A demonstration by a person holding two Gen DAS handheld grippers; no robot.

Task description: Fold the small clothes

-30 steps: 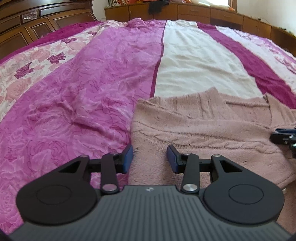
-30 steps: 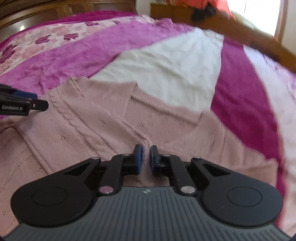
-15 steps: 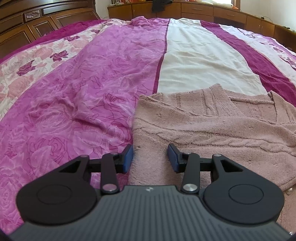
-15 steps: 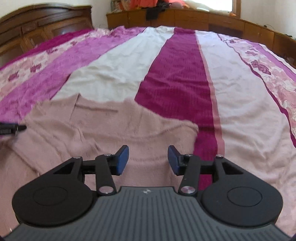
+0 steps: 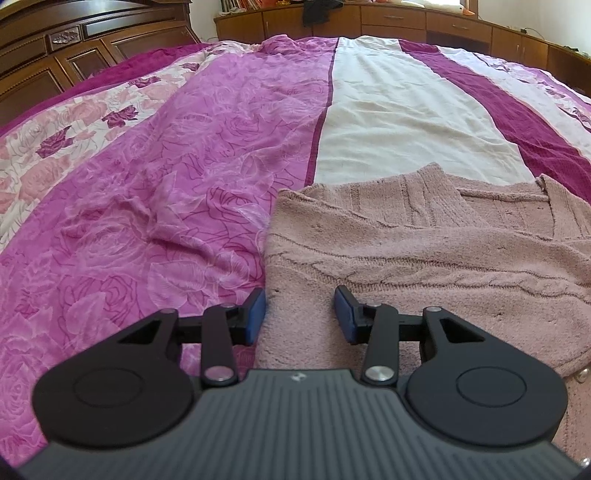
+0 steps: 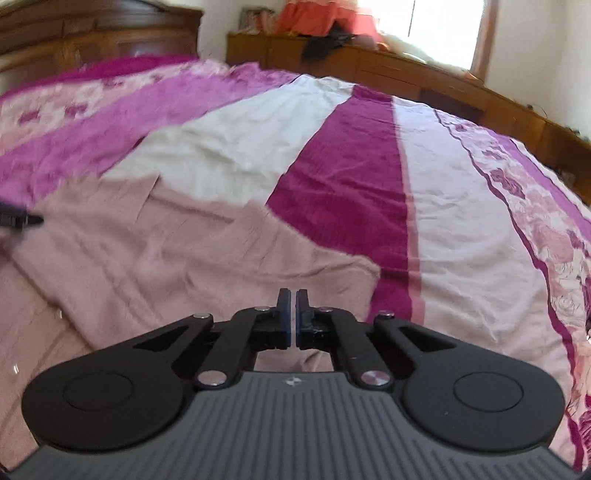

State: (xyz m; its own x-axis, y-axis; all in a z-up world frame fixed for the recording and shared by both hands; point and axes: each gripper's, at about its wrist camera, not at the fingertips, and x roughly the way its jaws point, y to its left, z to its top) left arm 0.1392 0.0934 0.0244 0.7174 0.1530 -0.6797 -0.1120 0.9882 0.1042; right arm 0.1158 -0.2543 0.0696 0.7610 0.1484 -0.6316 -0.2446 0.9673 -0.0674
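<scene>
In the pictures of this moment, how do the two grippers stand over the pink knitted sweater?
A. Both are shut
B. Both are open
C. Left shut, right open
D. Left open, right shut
D: the left gripper has its blue pads wide apart over the pink knitted sweater, while the right gripper has its pads pressed together.

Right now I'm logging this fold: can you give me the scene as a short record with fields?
garment: pink knit sweater, spread flat, partly folded
surface: striped magenta and white bedspread
left hand-held gripper: open, over the sweater's left edge
right hand-held gripper: shut, nothing seen between the pads
background: wooden headboard, low wooden cabinets
</scene>
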